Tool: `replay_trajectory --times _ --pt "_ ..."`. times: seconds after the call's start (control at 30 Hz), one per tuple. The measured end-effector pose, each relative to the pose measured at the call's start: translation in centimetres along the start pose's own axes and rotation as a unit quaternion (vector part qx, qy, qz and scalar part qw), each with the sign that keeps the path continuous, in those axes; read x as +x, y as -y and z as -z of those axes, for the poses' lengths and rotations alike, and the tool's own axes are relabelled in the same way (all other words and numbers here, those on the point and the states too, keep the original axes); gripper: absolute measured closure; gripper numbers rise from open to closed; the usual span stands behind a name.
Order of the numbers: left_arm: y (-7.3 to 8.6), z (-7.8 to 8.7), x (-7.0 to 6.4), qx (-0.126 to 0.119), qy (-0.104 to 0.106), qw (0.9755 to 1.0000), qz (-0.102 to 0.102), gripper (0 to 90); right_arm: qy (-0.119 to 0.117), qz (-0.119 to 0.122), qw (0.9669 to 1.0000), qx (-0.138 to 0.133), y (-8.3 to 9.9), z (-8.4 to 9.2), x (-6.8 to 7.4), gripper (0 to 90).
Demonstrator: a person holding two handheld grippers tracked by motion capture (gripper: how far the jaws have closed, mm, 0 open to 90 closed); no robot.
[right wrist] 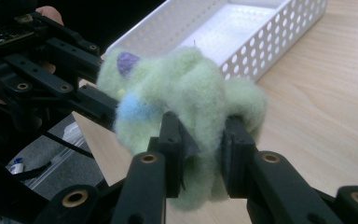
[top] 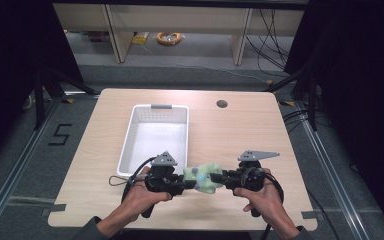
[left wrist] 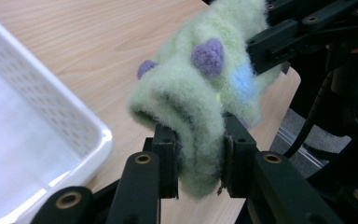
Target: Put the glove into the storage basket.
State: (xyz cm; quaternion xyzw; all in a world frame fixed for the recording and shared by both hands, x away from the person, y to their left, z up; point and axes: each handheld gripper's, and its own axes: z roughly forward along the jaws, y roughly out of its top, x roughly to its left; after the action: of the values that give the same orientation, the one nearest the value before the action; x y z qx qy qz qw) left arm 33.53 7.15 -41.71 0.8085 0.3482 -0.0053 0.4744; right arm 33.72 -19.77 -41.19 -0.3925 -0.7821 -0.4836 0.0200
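Wooden table (top: 240, 130), lower centre: I hold fuzzy green sock (top: 205, 177) between left gripper (top: 187, 184) and right gripper (top: 219, 178), both clenched on it; white basket (top: 152, 107) upper left.

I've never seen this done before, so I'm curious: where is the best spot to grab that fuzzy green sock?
Probably a thick fold at either end. The green sock is soft and bunched, so it squashes between the fingers. Here the left gripper pinches one end from the left and the right gripper the other from the right, beside the white basket.
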Motion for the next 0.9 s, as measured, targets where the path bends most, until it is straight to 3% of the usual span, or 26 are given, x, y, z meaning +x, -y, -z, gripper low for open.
replay_trajectory --times 0.2,0.27,0.5,0.53,0.73,0.77,0.83,0.9 --pt "-0.9 1.8 1.5 -0.002 -0.008 0.9999 0.008 71.0 -0.007 0.004 1.0 0.002 -2.2 -1.0 0.6 73.6" --pt "-1.1 2.3 1.8 -0.003 -0.015 0.9998 0.011 71.0 -0.007 0.018 0.9998 0.003 -2.8 -1.5 0.7 73.7" --pt "-1.8 4.7 3.4 -0.011 -0.028 0.9994 0.018 70.9 -0.011 0.013 0.9998 0.008 -5.3 -3.4 1.6 73.6" --pt "-1.8 5.1 3.8 -0.008 -0.029 0.9994 0.019 71.0 -0.012 0.029 0.9995 0.006 -5.6 -3.7 1.6 73.6" --pt "-1.7 6.2 5.6 -0.004 -0.045 0.9984 0.032 71.0 -0.026 0.02 0.9993 0.017 -7.1 -5.9 2.1 73.6" --pt "-1.7 6.3 5.8 -0.001 -0.045 0.9984 0.034 71.0 -0.027 0.009 0.9994 0.021 -7.3 -6.3 2.3 73.6" --pt "-1.5 6.5 6.5 -0.001 -0.049 0.9979 0.041 71.0 -0.021 0.022 0.9993 0.022 -7.5 -7.0 2.2 73.6" --pt "-1.4 6.5 7.0 0.001 -0.05 0.9977 0.047 71.0 -0.024 0.017 0.9992 0.026 -7.7 -7.6 2.1 73.6"
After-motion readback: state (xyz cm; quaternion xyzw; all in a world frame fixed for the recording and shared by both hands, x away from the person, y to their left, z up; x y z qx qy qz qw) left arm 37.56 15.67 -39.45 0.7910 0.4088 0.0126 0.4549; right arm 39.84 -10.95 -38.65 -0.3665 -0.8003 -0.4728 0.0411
